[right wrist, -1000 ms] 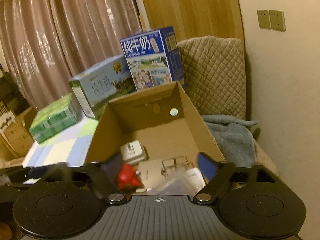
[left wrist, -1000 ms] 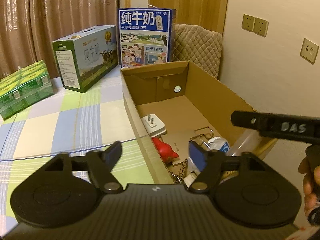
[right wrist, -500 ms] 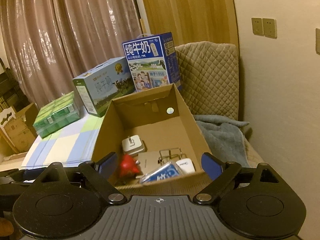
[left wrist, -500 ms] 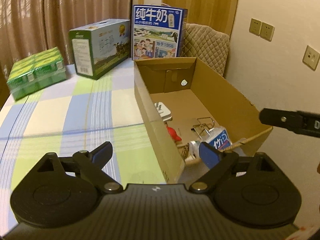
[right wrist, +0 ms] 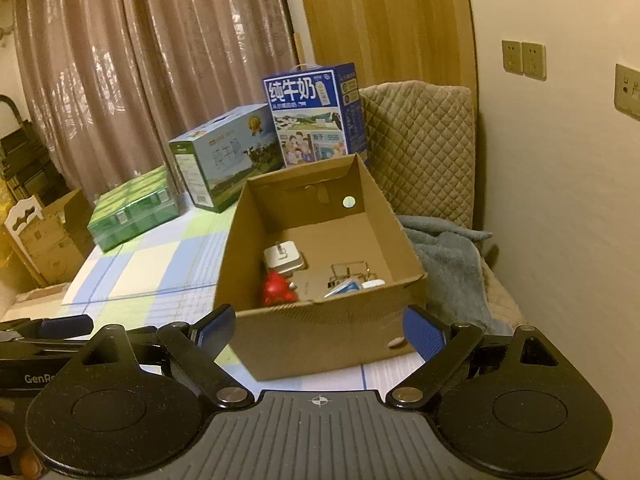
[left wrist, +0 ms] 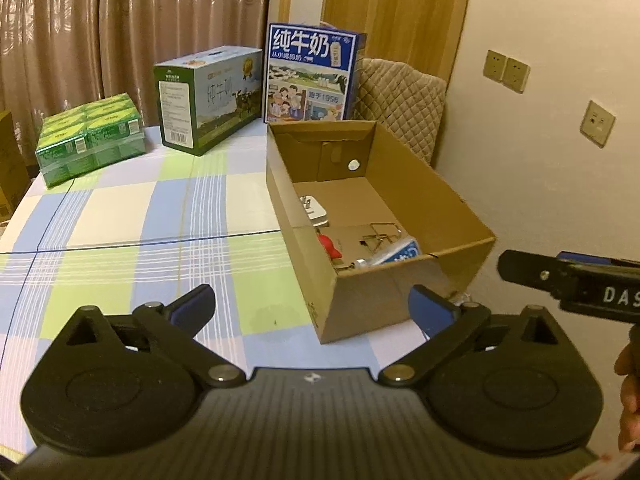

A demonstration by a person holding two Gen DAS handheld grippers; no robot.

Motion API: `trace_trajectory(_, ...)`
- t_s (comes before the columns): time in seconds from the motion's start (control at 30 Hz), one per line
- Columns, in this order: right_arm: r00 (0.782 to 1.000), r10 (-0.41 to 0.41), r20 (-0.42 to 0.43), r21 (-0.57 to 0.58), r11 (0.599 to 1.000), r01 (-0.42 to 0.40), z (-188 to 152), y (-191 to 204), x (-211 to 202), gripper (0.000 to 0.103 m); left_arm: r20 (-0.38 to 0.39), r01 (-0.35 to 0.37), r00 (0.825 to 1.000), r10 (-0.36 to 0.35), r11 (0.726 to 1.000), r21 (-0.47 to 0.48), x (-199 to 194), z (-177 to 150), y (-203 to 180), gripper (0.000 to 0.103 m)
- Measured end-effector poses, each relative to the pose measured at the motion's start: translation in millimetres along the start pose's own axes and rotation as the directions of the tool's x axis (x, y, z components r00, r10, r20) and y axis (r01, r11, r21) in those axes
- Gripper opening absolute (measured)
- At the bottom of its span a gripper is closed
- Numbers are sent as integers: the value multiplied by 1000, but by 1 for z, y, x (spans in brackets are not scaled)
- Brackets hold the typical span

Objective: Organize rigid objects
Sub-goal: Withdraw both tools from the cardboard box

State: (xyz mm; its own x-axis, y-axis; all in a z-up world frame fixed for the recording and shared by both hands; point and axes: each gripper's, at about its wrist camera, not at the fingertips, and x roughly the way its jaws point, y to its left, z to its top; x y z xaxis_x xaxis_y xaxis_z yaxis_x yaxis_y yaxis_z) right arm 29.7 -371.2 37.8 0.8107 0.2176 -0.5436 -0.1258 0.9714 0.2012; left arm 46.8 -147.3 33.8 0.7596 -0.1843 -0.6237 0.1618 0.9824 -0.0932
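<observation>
Cardboard box (right wrist: 320, 332) sits dead ahead of the right claw (right wrist: 320, 330), its long axis running away from it. Small rigid items inside (red toy (right wrist: 276, 289), white plug (right wrist: 282, 258)); both claws gape empty, the left claw (left wrist: 312, 306) offset toward the counter (left wrist: 140, 220).

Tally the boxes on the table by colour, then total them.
Blue milk box: 1
White-and-green milk box: 1
Green carton pack: 1
Brown cardboard box: 1
Total: 4

Brown cardboard box (left wrist: 404, 296); blue-green-white checked tablecloth (left wrist: 120, 240).
</observation>
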Motion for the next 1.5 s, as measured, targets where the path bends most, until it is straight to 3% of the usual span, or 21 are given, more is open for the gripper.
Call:
trace_trajectory(0.57,999,-15,-46,-84,996,11,-27,23,-37,88,2,-49,999,49,999,-20,-43,-24,3,102)
trace_trajectory(1.5,998,-26,-56,-69,997,22,-31,20,-36,88,-8,-50,999,50,999,-22,-47,-32,6,102)
